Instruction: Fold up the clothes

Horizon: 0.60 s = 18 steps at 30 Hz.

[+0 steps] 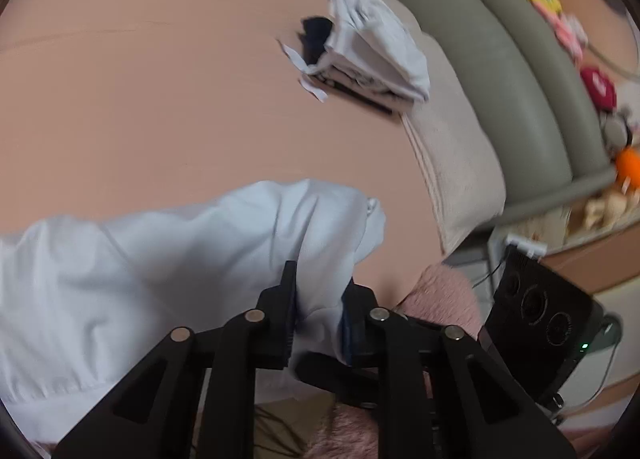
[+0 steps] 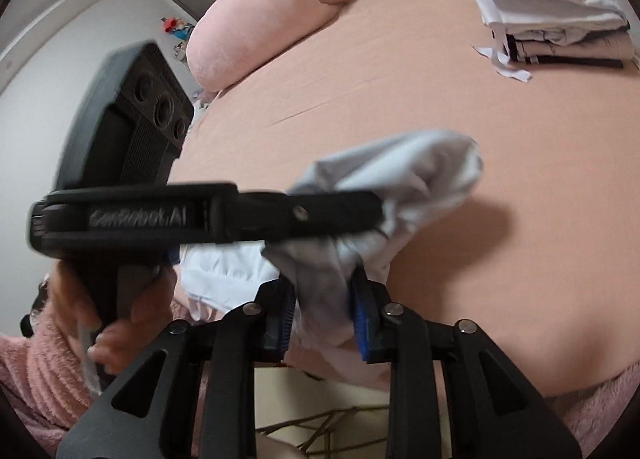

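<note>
Garment: a pale blue-white garment [image 1: 168,259] is hanging bunched between the two tools above the bed [image 1: 140,79], which is wearing a peach sheet.
Left hand-held gripper: the left hand-held gripper [image 1: 318,311] is clamping a fold of the garment between its fingers; most of the cloth is spreading out to the left of it and forward, with a rounded corner poking past the fingertips.
Right hand-held gripper: the right hand-held gripper [image 2: 326,311] is pinching another bunch of the same garment between its blue-padded fingers [image 2: 362,323]; the cloth is ballooning up and forward from the pads.
Relation of the two: in the right wrist view the left tool is lying across the frame from the left, its tip buried in the garment just above the right tool's fingers, so the two grips are sitting close together.
Person: a hand [image 2: 120,323] in a fluffy pink sleeve [image 2: 36,359] is gripping the left tool's handle.
Folded stack: a pile of folded clothes [image 1: 376,55], white on top with darker pieces under it, is resting farther up the bed, well apart from the held garment.
Pillows: a beige pillow [image 1: 456,163] is lying beside that pile against a grey-green headboard [image 1: 500,71]; a pink pillow [image 2: 260,15] is sitting at the bed's other edge.
Focus: both views are showing motion blur on the cloth.
</note>
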Motion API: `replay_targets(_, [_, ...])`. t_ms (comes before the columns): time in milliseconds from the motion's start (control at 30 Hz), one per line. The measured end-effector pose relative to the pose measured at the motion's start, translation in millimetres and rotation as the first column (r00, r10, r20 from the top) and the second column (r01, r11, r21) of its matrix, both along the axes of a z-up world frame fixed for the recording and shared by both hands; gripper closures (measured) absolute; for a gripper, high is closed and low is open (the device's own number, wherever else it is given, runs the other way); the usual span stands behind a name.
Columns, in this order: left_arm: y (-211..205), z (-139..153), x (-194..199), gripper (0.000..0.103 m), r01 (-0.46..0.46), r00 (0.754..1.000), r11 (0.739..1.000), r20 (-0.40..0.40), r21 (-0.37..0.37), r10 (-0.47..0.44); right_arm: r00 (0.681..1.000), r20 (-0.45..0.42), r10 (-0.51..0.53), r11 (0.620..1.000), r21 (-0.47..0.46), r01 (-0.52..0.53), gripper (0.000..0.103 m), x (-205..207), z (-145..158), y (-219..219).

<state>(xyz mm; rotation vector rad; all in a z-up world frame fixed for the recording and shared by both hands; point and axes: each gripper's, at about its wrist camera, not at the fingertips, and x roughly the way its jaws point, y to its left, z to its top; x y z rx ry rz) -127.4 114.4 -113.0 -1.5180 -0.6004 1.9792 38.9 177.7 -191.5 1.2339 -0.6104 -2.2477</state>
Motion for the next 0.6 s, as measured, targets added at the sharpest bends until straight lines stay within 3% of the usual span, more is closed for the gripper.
replay_targets(100, [-27, 5, 6, 0.089, -0.067, 0.998, 0.995, 0.001, 0.079, 0.067, 1.000, 0.009, -0.027, 0.999, -0.040, 0.028, 0.066, 12, 8, 4])
replay_targets(233, [-71, 3, 19, 0.089, -0.166, 0.986, 0.964, 0.042, 0.208, 0.161, 0.977, 0.104, -0.187, 0.982, 0.035, 0.184, 0.064, -2, -3, 3])
replay_targets(333, [-102, 0, 31, 0.089, -0.225, 0.974, 0.952, 0.045, 0.208, 0.221, 0.979, 0.132, -0.156, 0.988, 0.042, 0.152, 0.064, -28, -2, -2])
replay_targets(500, [-157, -3, 50, 0.085, -0.315, 0.948, 0.925, 0.038, 0.214, 0.315, 0.991, 0.125, -0.037, 0.998, 0.045, 0.032, 0.064, -61, 0, -93])
replay_targets(533, [-168, -4, 53, 0.069, -0.333, 0.942, 0.917, 0.039, 0.221, 0.333, 0.992, 0.125, -0.015, 0.999, 0.045, 0.010, 0.064, -67, 1, -111])
replay_targets(567, [-172, -5, 54, 0.043, -0.336, 0.941, 0.917, 0.037, 0.214, 0.336, 0.991, 0.130, -0.009, 0.999, 0.039, 0.004, 0.064, -67, 2, -120])
replay_targets(600, [-173, -6, 54, 0.039, -0.335, 0.941, 0.920, 0.035, 0.203, 0.335, 0.990, 0.142, -0.001, 1.000, 0.028, -0.003, 0.064, -67, 2, -130])
